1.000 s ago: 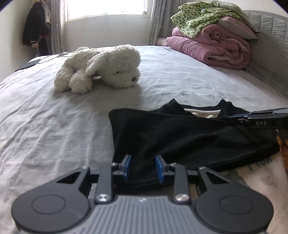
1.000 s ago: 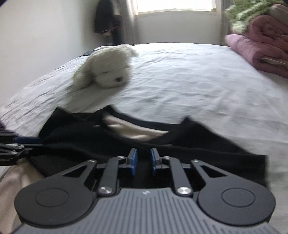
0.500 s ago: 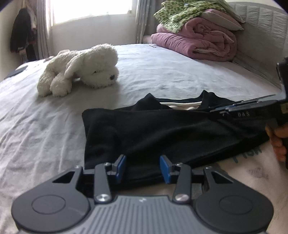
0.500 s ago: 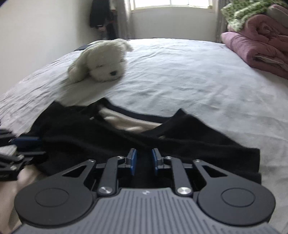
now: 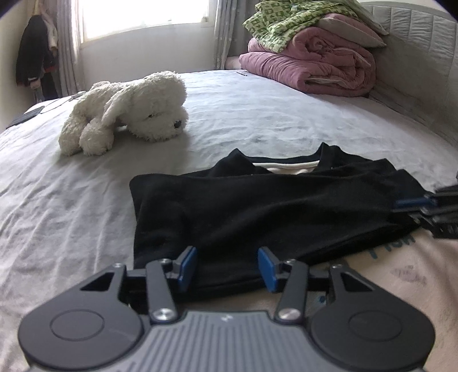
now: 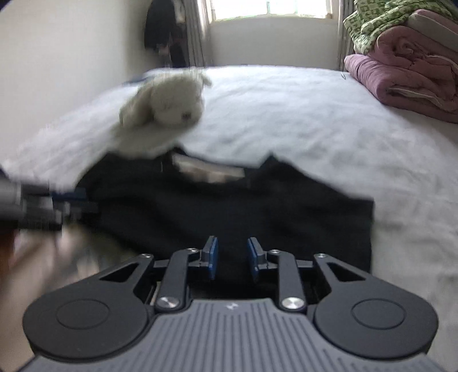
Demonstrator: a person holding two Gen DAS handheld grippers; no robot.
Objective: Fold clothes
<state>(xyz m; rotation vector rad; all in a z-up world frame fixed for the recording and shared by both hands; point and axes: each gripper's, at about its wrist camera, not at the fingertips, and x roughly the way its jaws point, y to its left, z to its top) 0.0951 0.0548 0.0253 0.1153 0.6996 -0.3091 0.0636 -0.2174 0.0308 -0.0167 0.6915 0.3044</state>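
1. A black garment (image 5: 257, 206) is laid flat on the near part of the bed (image 5: 86, 200), folded over a pale printed layer (image 5: 400, 271) seen at its near edge; a cream lining shows at the neckline. The fold is judged to be freshly set down.
2. The left gripper (image 5: 226, 266) is held low at the garment's near left edge. Its jaws are opening, blue pads well apart; cloth lies between them but is not pinched. This is read as a release once the fold is placed.
3. The right gripper (image 6: 230, 257) is held over the garment's near right part. Its jaws are opening too, a narrow gap showing, with dark cloth beneath and nothing seen clamped. That view is blurred.
4. Both tools are kept at the hem side, probably to leave the fold undisturbed.
5. The surface is a wrinkled grey sheet, soft and yielding.
6. A white plush dog (image 5: 128, 111) lies beyond the garment, well apart.
7. Folded quilts (image 5: 309, 65) are stacked against the padded headboard (image 5: 415, 57); a bright window (image 5: 143, 17) and hanging dark clothes (image 5: 31, 54) are noted behind.
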